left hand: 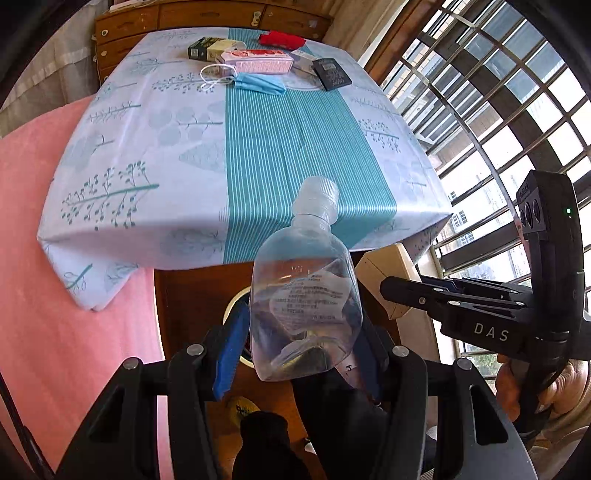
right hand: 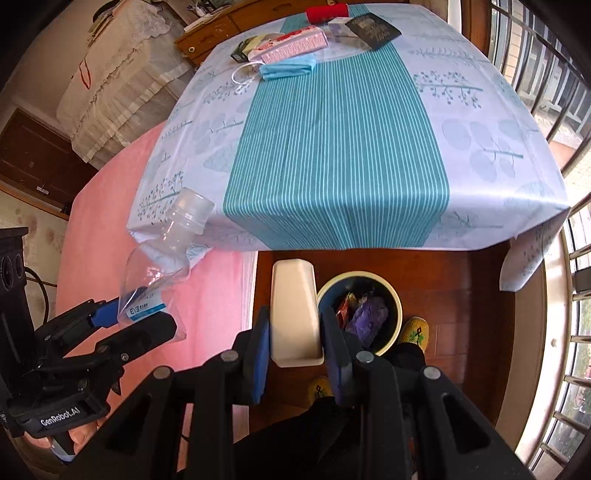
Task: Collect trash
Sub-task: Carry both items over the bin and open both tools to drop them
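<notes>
Beside the bin (right hand: 393, 295) on the wooden floor, I already have some wrappers lying inside, so part of the collecting looks done. My left gripper (left hand: 295, 347) is clamped on a clear plastic bottle (left hand: 304, 295), its pads pressed against the lower body with the capped neck pointing away from me. From the right wrist view the bottle hangs off to the left of the bin, not yet over its mouth. My right gripper (right hand: 295, 332) is closed on a cream plastic box (right hand: 295, 314), held just beside the bin's left rim and overlapping it a little in this view. I judge both pieces are on their way in, neither dropped yet. Well beyond the bin, at the far end of the table (right hand: 498, 155), more remains: a blue face mask (right hand: 288, 69), a pink carton (right hand: 295, 46), a red item (right hand: 327, 13), a dark booklet (right hand: 373, 31) and small boxes (left hand: 210, 48).
</notes>
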Available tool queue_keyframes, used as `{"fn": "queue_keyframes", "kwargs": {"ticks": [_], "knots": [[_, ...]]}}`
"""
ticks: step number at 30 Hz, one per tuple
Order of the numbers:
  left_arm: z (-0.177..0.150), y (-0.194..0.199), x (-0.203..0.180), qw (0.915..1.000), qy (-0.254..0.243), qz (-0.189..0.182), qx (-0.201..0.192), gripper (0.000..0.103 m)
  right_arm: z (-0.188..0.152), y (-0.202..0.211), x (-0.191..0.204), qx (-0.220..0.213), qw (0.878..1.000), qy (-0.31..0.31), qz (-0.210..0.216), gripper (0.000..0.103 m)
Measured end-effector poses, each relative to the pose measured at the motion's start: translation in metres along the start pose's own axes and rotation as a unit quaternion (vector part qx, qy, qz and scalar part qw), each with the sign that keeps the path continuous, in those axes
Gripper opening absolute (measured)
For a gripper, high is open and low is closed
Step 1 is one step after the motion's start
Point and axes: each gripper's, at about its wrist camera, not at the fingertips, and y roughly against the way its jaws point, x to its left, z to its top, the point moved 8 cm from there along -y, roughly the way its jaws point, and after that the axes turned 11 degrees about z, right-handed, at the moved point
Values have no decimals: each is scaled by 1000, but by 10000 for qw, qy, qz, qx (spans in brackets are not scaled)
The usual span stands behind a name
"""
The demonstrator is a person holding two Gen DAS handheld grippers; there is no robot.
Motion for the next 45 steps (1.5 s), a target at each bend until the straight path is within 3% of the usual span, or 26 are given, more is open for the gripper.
{"fn": "queue_keyframes", "kwargs": {"ticks": [9, 20, 25, 26, 27, 28, 34, 45], "knots": [[-58, -59, -2, 9988, 82, 31, 483, 52, -51, -66, -43, 414, 9976, -478, -276, 26], [-111, -220, 16, 9913, 221, 212, 1282, 53, -88, -204, -149, 686, 9908, -1020, -567, 27], [-117, -283, 21, 9892, 225, 418, 1387, 54, -88, -251, -182, 456, 9911, -1177, -427, 30], [-117, -293, 23, 9889, 254, 464, 1388, 67, -88, -258, -188, 420, 9911, -1188, -422, 37], [-117, -302, 26, 9885, 293, 550, 1380, 88, -88, -263, -193, 393, 9911, -1184, -456, 47], [-116, -310, 29, 9882, 347, 638, 1347, 92, -86, -268, -197, 360, 9911, -1186, -495, 51], [-110, -325, 38, 9859, 476, 1031, 1227, 93, -79, -276, -208, 261, 9902, -1295, -459, 52], [-83, -285, 36, 9854, 434, 1398, 871, 93, -69, -238, -190, 264, 9921, -1171, -374, 52]]}}
